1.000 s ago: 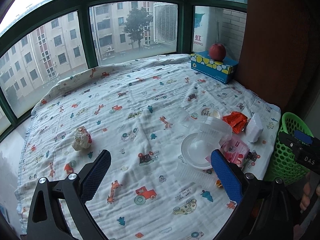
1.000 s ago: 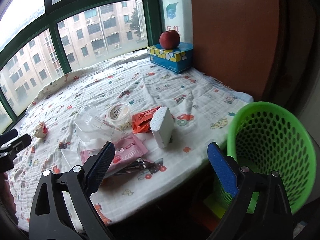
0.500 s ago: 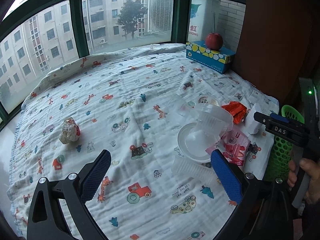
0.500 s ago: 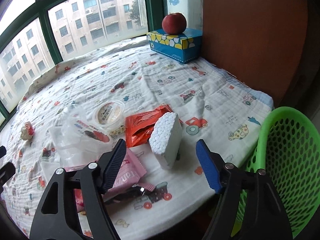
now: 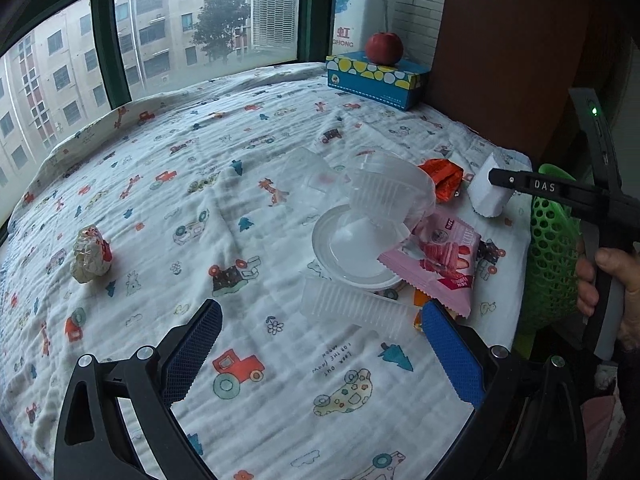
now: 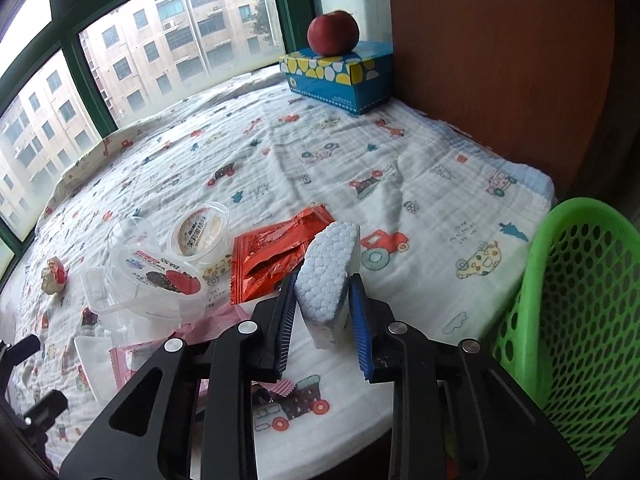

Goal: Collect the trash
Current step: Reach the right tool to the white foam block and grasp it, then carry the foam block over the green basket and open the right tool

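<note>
right tongs (image 6: 323, 312) | were wide apart | now clamped on foam block (image 6: 326, 280)

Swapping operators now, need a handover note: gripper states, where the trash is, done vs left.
Right gripper: shut on the foam block, which is not yet in the green basket just to its right.
Left gripper: open, empty, above the blanket.
On the blanket: orange wrapper, pink snack bag, clear plastic containers, sealed pudding cup, crumpled wrapper ball far left.
Done: nothing visibly in the basket.
Left: drop the foam, then collect the rest. Apple on tissue box probably is not trash.
</note>
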